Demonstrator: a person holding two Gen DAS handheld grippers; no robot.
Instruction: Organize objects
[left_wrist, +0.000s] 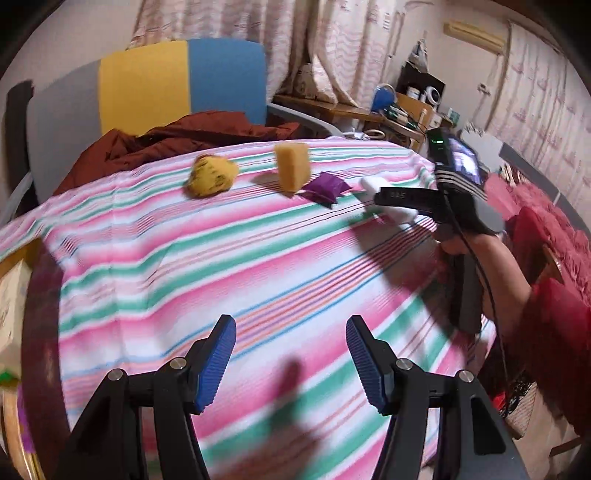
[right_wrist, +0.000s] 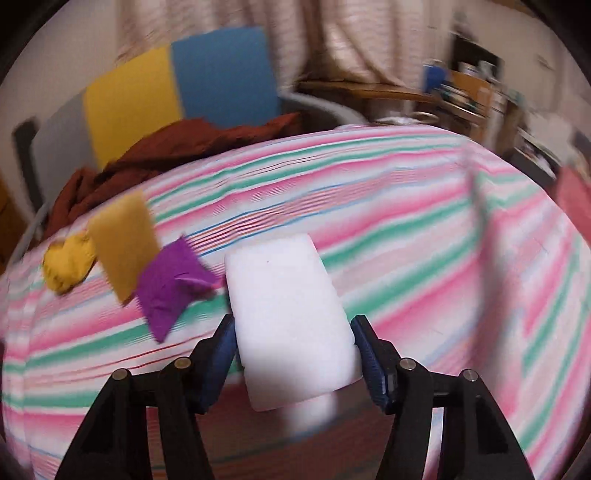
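With the right hand-held gripper (right_wrist: 293, 354) clamped on the white rectangular foam block (right_wrist: 284, 314), set it flat just right of the purple fabric pouch (right_wrist: 173, 284), extending the row; the left hand-held gripper (left_wrist: 291, 354) is apart, empty.

— How does the left gripper (left_wrist: 291, 363) stand?

— Its two blue ribbed pads (left_wrist: 216, 363) are wide apart, and between them there is only free space. It is held low, above the surface, with the fingers pointing forward.

— And the right gripper (right_wrist: 293, 356)?

— From its own camera, the two pads (right_wrist: 369, 363) press from both sides on the white block (right_wrist: 286, 317), which sits between them. In the left wrist view this gripper (left_wrist: 391, 206) is on the right side, with its fingers pointing to the left. The person's right hand (left_wrist: 465, 247) grips the handle from below, and the bare forearm goes down to the right.
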